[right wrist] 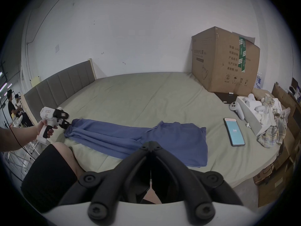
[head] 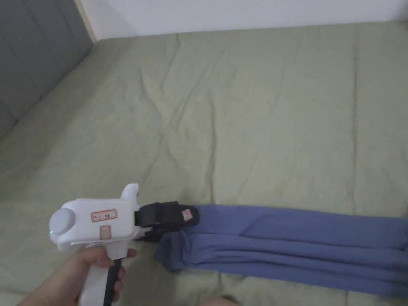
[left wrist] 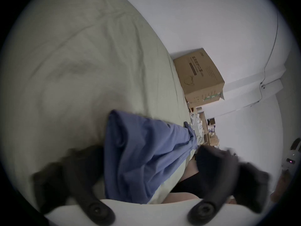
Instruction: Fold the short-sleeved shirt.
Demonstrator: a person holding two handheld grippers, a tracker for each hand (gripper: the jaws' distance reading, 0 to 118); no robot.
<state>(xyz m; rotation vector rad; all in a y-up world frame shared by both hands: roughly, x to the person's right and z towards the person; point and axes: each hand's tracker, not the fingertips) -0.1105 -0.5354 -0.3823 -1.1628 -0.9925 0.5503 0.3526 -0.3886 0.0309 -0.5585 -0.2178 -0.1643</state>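
A makeshift bedroom-style workspace — a wide bed point(right wrist: 146, 95) under a green sheet, grey padded headboard point(right wrist: 65, 81), bare white wall point(right wrist: 130, 25); cardboard box point(right wrist: 224, 61), phone point(right wrist: 234, 134) and clutter beyond the fingertips.

The shirt point(head: 303, 247) is soft, matt blue cloth, and it lies on a bed point(head: 247, 119) covered in creased, matt green cloth. The left gripper point(head: 169, 223) has a smooth white plastic body with matt black fingers point(head: 175, 215). At the bed's far right corner the box point(right wrist: 224, 61) is rough brown cardboard, and near it lies a glossy phone point(right wrist: 234, 134).

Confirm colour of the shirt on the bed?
Plain blue-purple shirt, no pattern, lying on a pale green bed sheet. It shows best in the right gripper view.
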